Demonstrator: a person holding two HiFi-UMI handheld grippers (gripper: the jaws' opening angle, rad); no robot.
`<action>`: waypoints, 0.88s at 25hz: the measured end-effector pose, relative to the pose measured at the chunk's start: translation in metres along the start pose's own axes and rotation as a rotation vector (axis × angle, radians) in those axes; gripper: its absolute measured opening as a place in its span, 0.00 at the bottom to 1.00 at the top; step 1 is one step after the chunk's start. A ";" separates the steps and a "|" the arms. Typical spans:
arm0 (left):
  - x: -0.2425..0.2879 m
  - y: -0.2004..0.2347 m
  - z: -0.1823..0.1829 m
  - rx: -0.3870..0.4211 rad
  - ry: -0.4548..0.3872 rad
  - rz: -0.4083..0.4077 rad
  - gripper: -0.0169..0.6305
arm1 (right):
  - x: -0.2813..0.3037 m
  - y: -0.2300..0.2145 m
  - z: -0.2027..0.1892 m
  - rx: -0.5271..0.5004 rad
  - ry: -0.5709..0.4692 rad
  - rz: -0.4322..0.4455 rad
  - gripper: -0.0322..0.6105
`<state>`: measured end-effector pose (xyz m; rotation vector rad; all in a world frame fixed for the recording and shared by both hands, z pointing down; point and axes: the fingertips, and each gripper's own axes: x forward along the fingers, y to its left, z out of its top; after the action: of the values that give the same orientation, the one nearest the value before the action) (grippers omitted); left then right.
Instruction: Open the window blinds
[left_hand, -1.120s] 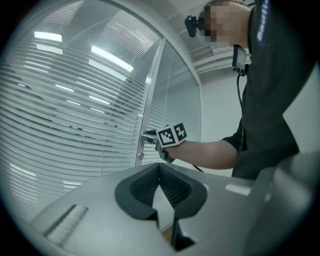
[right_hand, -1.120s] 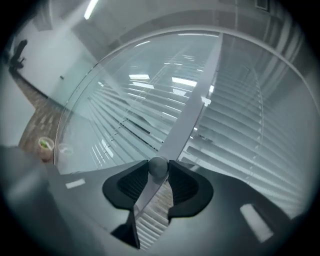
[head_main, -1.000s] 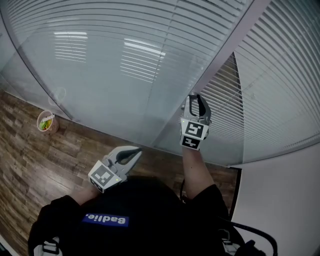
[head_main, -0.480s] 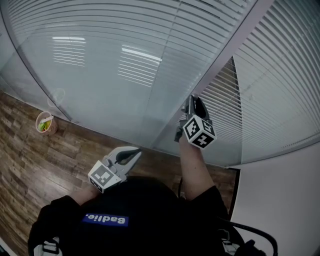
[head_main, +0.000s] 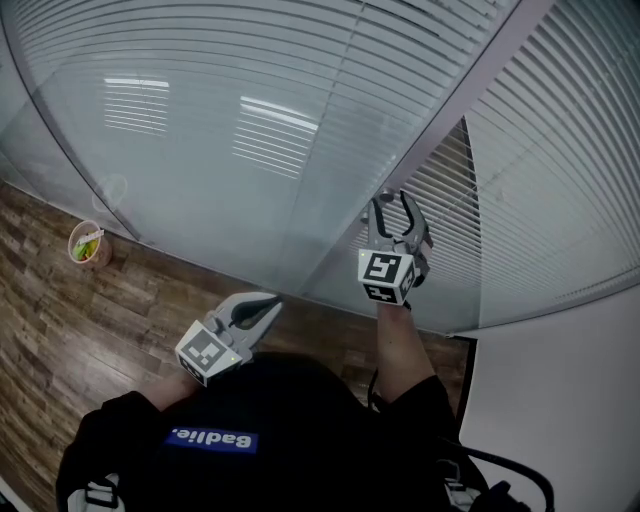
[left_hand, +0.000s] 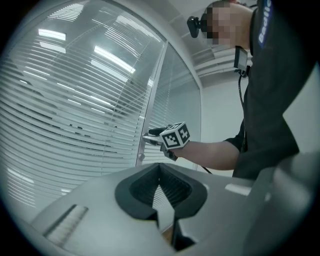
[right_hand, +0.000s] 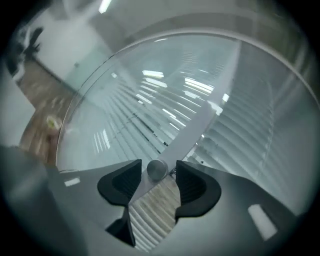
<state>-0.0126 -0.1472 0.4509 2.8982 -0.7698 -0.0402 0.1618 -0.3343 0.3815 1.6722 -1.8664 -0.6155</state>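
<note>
1. Closest in, the left gripper (head_main: 270, 304), a grey two-jaw tool with a square-marked cube, sits low by the person's black top (head_main: 250, 420). Its jaws are pressed together and there is nothing in them. It looks like it is just waiting.
2. A bit further out, the right gripper (head_main: 392, 200) reaches up to the window. Its jaws have just been opening and now stand wide apart. A small round silver knob (right_hand: 157, 169) sits between them. It is right beside one pad, and a gap shows at the other, so nothing squeezes it.
3. The knob sticks out of a slanted pale grey metal post (head_main: 440, 120) that stands between two glass panes (head_main: 200, 180).
4. Behind the glass hang the white slatted window blinds (head_main: 300, 50), on both sides of the post. On the big left pane the slats look flat and shut. Just right of the post, dark gaps show between the slats, so that part looks partly open.
5. I think the step in hand is turning the knob, and the open jaws look like a pause to take a fresh grip. The next move calls for closing both pads square on the knob. It is small and smooth, so it could slip. Then the wrist must roll. I cannot tell which way.
6. Far off at the left, on the brown wood floor (head_main: 60, 320) near the foot of the glass, stands a small round cup (head_main: 88, 245). It holds green and yellow bits. I cannot tell what they are.
</note>
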 end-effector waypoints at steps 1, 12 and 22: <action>0.000 -0.001 0.001 -0.003 -0.003 -0.001 0.03 | 0.000 0.002 0.000 -0.134 0.015 0.004 0.39; 0.004 -0.002 -0.002 -0.012 0.000 -0.013 0.03 | 0.007 0.013 -0.005 -0.693 0.044 0.007 0.25; 0.006 0.000 -0.001 -0.009 0.005 -0.005 0.03 | 0.006 0.006 -0.003 -0.147 0.008 -0.010 0.25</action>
<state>-0.0075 -0.1503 0.4521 2.8904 -0.7596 -0.0376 0.1592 -0.3392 0.3879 1.5871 -1.7633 -0.7313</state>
